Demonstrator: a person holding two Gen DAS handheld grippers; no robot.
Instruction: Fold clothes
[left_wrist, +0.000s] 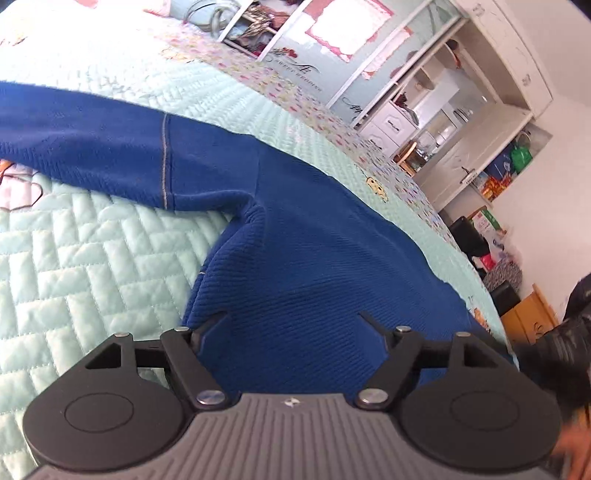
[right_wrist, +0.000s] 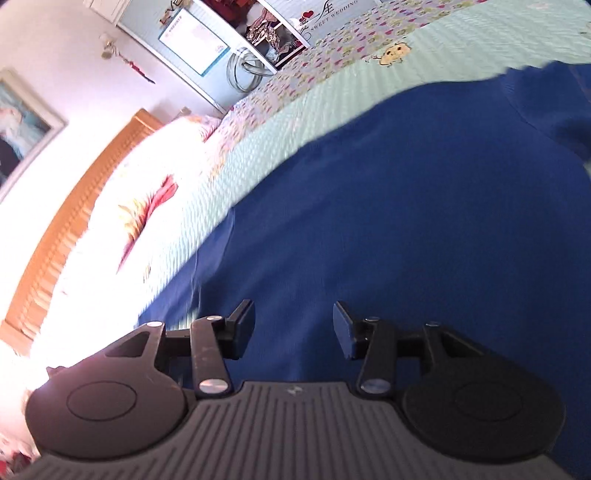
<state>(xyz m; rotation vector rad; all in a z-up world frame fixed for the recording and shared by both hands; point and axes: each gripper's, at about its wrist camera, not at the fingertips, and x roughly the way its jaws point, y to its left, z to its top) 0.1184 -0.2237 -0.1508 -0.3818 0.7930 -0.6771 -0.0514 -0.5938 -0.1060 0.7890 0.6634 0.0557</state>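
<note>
Nearest the lens, the left gripper (left_wrist: 293, 319) hangs with jaws spread wide and nothing between them, just above the blue knit sweater (left_wrist: 303, 258). That sweater lies flat on the mint quilted bedspread (left_wrist: 74, 266), 1 sleeve (left_wrist: 110, 147) stretching toward the upper left of the frame. Right gripper (right_wrist: 293, 326) is likewise released over the blue cloth. Probably soft, limp and light; a sleeve cuff or side hem seems the best pinch.
</note>
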